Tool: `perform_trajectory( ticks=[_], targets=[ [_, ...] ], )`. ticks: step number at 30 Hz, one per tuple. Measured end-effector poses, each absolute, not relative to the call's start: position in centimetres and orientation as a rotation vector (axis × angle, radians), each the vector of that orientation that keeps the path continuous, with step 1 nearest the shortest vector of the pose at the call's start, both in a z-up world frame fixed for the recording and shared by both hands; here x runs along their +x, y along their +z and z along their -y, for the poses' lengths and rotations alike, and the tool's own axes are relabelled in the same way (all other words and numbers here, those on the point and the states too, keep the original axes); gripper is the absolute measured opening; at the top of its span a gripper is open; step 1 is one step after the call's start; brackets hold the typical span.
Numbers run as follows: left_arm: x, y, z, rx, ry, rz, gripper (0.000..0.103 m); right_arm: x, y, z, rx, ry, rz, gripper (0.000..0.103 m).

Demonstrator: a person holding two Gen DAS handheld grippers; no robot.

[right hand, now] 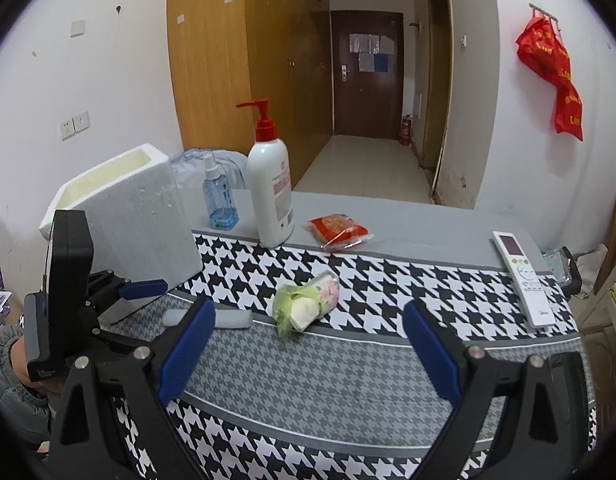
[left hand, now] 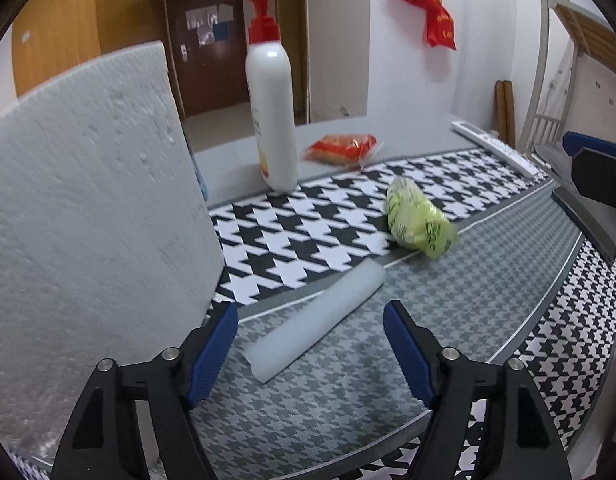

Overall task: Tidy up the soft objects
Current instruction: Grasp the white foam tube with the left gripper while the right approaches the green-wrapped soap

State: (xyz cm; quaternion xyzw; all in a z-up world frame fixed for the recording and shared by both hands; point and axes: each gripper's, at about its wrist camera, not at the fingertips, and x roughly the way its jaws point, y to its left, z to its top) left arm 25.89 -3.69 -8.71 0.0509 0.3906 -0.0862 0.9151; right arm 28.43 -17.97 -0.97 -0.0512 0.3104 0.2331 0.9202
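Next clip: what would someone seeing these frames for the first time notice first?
Probably the bold houndstooth cloth covering the table, and the tall white pump bottle with its red top standing at the cloth's far edge. To the left rises a white foam box, open at the top. Nearer, a green-wrapped bundle lies mid-cloth, with a pale roll just ahead of the open left tool.

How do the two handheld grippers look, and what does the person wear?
Both the left gripper and the right gripper have black angular finger arms with silver round pins and ribbed blue pads. The right wrist view shows a black boxy block on the left gripper's body and a grey-green padded sleeve behind it.
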Motion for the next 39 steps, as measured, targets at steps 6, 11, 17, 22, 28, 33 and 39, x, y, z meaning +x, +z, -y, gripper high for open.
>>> perform_trajectory(
  ticks=[6, 11, 17, 22, 28, 33, 39],
  targets=[
    [26.3, -9.6, 3.3, 0.095, -0.197, -0.846, 0.055, 29.4, -1.8, 17.4, -0.116, 0.488, -0.669, 0.097],
    [26.5, -10.1, 3.2, 0.111, -0.193, -0.87, 0.049, 30.3, -2.6, 16.8, -0.121, 0.492, -0.696, 0.097],
    [26.6, -10.2, 2.9, 0.115, -0.188, -0.864, 0.048, 31.0, -3.3, 15.8, -0.141, 0.506, -0.718, 0.097],
    [26.9, -10.6, 3.0, 0.148, -0.17, -0.873, 0.048, 31.7, -3.9, 15.5, -0.142, 0.514, -0.736, 0.097],
    [27.5, -10.5, 2.7, 0.148, -0.136, -0.879, 0.03, 32.9, -4.9, 15.2, -0.135, 0.516, -0.775, 0.097],
    [27.4, -10.3, 2.6, 0.163, -0.114, -0.875, 0.012, 33.5, -5.4, 14.6, -0.144, 0.516, -0.794, 0.097],
    [26.7, -9.4, 1.9, 0.093, -0.14, -0.84, 0.008, 34.1, -5.7, 13.8, -0.149, 0.498, -0.804, 0.097]
  ],
)
